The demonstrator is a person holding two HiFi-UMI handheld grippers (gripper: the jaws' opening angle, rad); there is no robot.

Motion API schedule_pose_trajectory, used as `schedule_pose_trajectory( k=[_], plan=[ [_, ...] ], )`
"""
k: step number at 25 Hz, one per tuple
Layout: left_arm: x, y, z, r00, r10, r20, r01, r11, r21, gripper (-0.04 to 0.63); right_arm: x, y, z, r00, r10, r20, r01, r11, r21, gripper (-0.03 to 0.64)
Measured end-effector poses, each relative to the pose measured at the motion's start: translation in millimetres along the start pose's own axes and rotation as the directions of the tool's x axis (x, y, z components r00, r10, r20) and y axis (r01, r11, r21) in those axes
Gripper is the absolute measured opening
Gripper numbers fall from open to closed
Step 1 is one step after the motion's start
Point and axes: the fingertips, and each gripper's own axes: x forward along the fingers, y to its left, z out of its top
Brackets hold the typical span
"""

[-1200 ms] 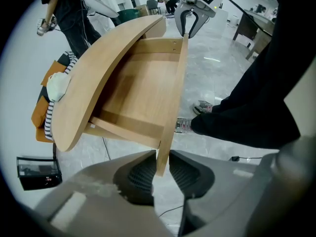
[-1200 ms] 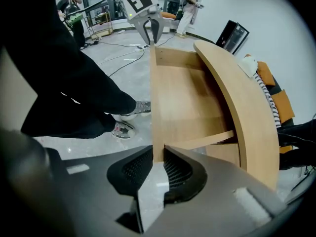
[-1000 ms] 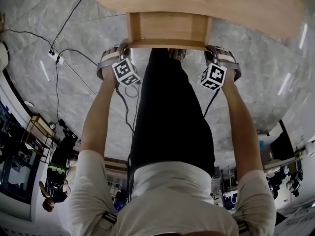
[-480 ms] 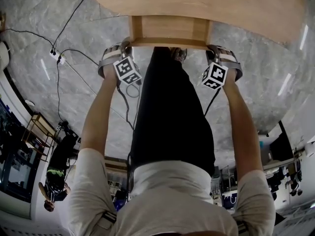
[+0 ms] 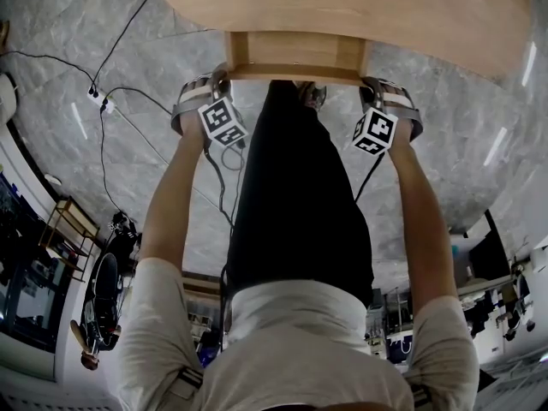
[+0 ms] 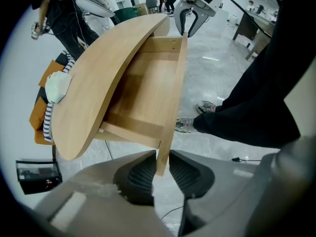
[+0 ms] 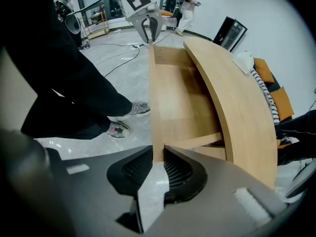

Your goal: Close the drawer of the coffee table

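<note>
A light wooden coffee table top point(image 5: 342, 7) fills the upper edge of the head view, and its drawer point(image 5: 295, 54) sticks out a short way beneath it. My left gripper point(image 5: 214, 88) is shut on the left end of the drawer's front panel point(image 6: 173, 93), whose thin edge runs down between the ribbed pads point(image 6: 143, 172). My right gripper point(image 5: 377, 92) is shut on the panel's right end point(image 7: 157, 107) in the same way. Each gripper shows at the far end of the panel in the other's view: the right gripper point(image 6: 190, 21) and the left gripper point(image 7: 146, 31). The drawer's inside is bare wood.
The person's black-trousered legs point(image 5: 295, 195) and shoes point(image 6: 190, 125) stand right in front of the drawer. Cables and a power strip point(image 5: 96, 99) lie on the marble floor to the left. A white and orange bundle point(image 6: 57, 85) sits beyond the table. Shelves and people are farther off.
A little less of the drawer shows from under the table top than a second ago. Both grippers keep the same hold on the front panel.
</note>
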Motion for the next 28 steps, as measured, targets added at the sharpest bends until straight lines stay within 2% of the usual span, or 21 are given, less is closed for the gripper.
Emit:
schedule_pose_trajectory(
  k=[28],
  plan=[
    [4, 41, 10, 1.0, 0.0, 0.007, 0.0, 1.0, -0.001, 0.107, 3, -42, 3, 1.0, -0.012, -0.022, 0.012, 1.0, 0.017, 0.078]
  ],
)
